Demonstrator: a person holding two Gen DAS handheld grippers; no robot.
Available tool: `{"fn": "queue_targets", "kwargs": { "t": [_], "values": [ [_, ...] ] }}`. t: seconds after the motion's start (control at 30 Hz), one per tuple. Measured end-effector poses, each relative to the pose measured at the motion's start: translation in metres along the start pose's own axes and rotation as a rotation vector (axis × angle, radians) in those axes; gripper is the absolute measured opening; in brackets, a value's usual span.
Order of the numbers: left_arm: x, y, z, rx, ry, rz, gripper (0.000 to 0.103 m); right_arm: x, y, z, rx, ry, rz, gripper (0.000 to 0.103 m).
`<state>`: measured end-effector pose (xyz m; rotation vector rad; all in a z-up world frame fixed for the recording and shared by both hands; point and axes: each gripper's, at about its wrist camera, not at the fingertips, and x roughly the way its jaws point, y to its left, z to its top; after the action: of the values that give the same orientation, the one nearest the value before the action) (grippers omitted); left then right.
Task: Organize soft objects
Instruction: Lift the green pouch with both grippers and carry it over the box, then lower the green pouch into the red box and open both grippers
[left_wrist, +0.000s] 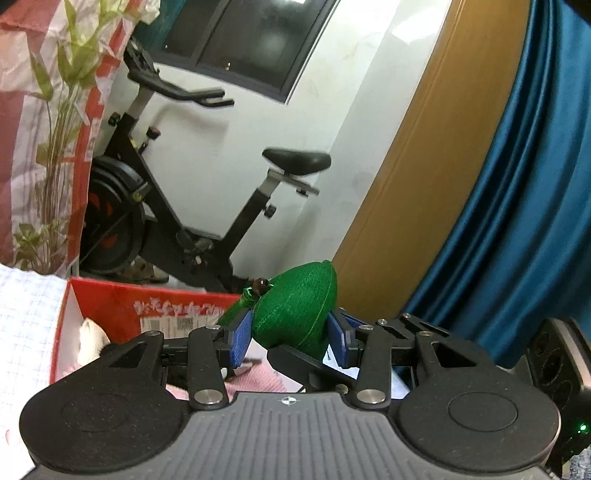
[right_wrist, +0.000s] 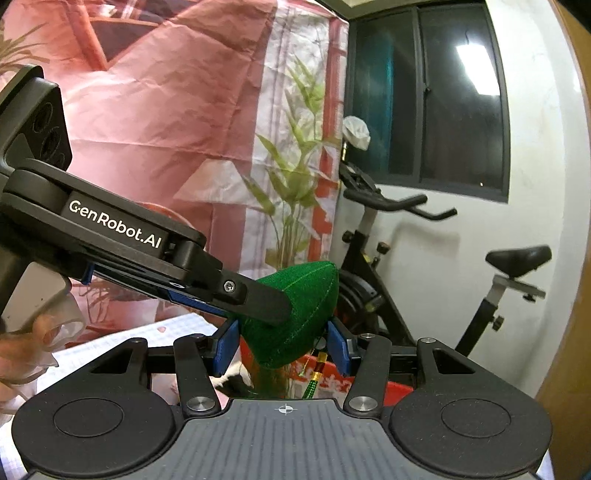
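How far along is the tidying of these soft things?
Done: a white soft item already lies in the red box. In hand: both the left gripper and the right gripper clamp one green stuffed pouch, held up above the box. Left: lowering it in; other leftovers aren't visible.

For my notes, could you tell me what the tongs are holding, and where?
Both tongs, left and right, grip one green stuffed pouch, each squeezing its bulging sides between blue pads; its beaded tassel hangs free.
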<state>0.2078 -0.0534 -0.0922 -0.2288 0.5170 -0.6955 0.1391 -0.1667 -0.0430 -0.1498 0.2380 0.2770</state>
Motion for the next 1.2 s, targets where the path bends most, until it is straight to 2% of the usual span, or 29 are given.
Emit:
{"fn": "queue_targets", "kwargs": {
  "t": [0.27,0.4,0.53,0.67,0.93,1.03,1.2],
  "values": [
    [0.036,0.009,-0.028,-0.034,0.123,0.016,0.046,0.015,-0.015,-0.052,0.053,0.102,-0.035,0.048],
    [0.038,0.011,-0.036,-0.013,0.144,0.030,0.047,0.015,-0.019,-0.073,0.072,0.144,-0.047,0.049],
    [0.032,0.015,-0.037,-0.014,0.153,0.055,0.048,0.013,-0.020,-0.089,0.075,0.197,-0.049,0.049],
    [0.022,0.013,-0.034,0.043,0.137,0.096,0.053,0.007,-0.023,-0.096,0.087,0.213,-0.084,0.052],
    [-0.011,0.022,-0.046,0.096,0.120,0.169,0.053,-0.014,-0.019,-0.102,0.138,0.201,-0.121,0.052],
    [-0.027,0.028,-0.057,0.111,0.122,0.206,0.058,-0.022,-0.011,-0.103,0.147,0.193,-0.117,0.052],
    [-0.048,0.040,-0.074,0.088,0.141,0.259,0.058,-0.032,0.003,-0.105,0.163,0.181,-0.103,0.052]
  ]
}}
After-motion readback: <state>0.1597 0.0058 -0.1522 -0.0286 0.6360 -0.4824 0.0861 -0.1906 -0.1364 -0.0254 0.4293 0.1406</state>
